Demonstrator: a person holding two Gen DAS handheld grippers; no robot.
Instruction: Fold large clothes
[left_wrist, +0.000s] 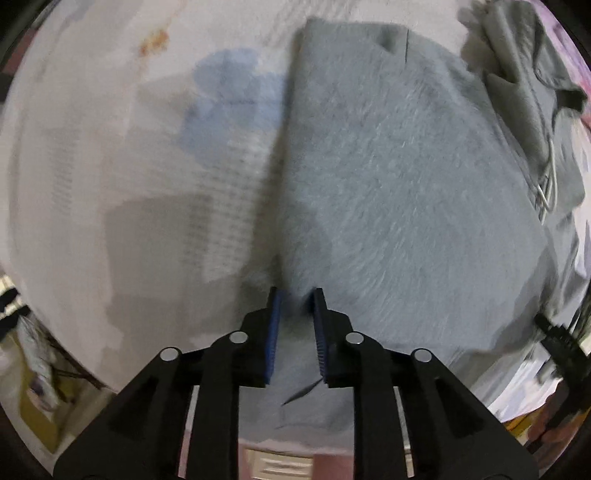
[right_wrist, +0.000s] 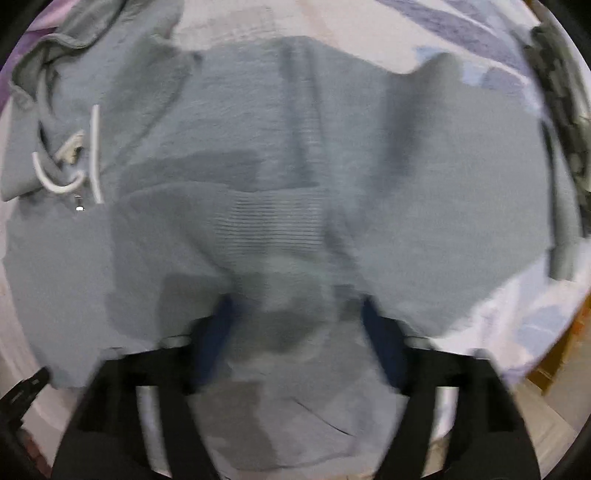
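Grey hoodie (right_wrist: 295, 166) lies spread on the patterned bed sheet (left_wrist: 92, 147), long axis running far from us. Right claw (right_wrist: 295, 321) gapes above its ribbed hem; left claw (left_wrist: 295, 299), narrowly parted, straddles the hoodie's left edge.

- My right gripper (right_wrist: 295, 325) points down at the grey hoodie (right_wrist: 332, 155), its blue-padded jaws standing wide apart at the bottom of the frame.
- A ribbed band (right_wrist: 273, 225) lies mid-frame, just above the jaws.
- White drawstrings (right_wrist: 94, 155) sit at the upper left.
- The patterned bedsheet (right_wrist: 461, 33) shows along the top and lower right.
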